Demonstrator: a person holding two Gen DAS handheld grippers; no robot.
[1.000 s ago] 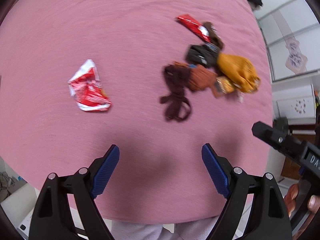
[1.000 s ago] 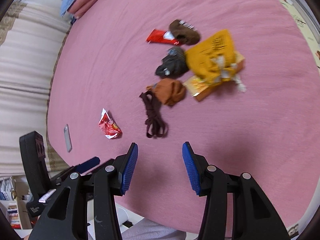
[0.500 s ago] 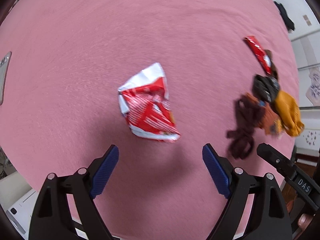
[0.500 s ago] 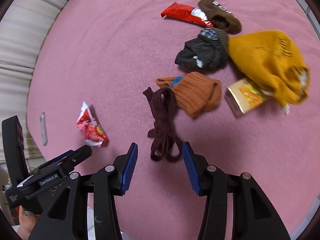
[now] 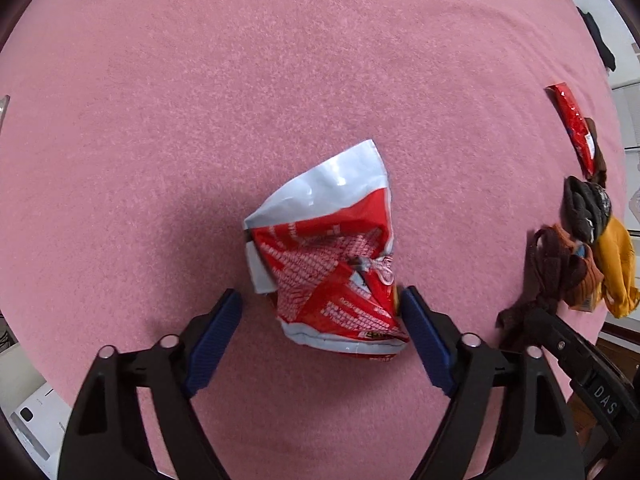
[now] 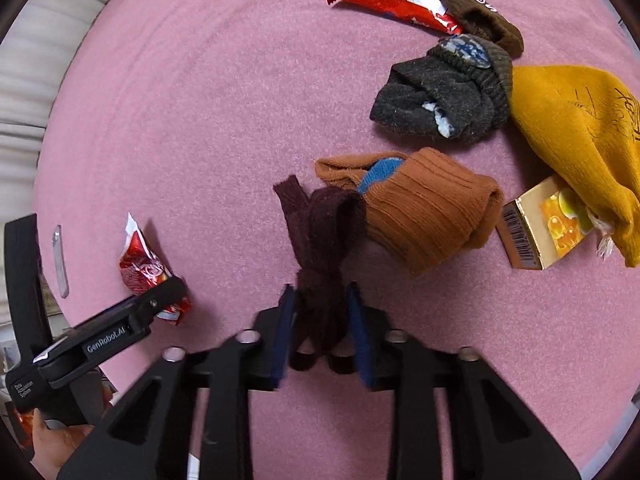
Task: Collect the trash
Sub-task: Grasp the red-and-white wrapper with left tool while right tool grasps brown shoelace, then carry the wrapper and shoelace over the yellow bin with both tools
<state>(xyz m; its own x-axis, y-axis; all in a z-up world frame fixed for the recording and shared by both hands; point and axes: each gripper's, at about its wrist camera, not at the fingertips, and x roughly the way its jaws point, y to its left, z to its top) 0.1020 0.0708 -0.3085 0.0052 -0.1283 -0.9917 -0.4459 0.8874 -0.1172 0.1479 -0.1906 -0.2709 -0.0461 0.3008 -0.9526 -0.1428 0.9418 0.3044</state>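
Note:
A crumpled red and white snack wrapper (image 5: 328,264) lies on the pink bed cover (image 5: 200,120). My left gripper (image 5: 320,294) points down over it. Its jaws are closing with the wrapper between them: the right pad touches the wrapper's edge, the left pad stands apart. My right gripper (image 6: 320,288) is closing on a dark maroon sock (image 6: 320,232), whose bunched end fills the gap between both blue pads. The same wrapper (image 6: 140,268) shows at the left of the right wrist view. A red candy-bar wrapper (image 6: 390,0) lies at the far side.
Beside the maroon sock lie an orange sock (image 6: 424,208), a grey sock (image 6: 440,96), a brown sock (image 6: 476,12), a yellow knit garment (image 6: 580,128) and a small golden box (image 6: 540,224). A thin silver object (image 6: 60,260) lies near the bed's left edge.
Both grippers came down toward the bed. The left one moved over the crumpled wrapper and narrowed around it. The right one reached the maroon sock and narrowed on it.

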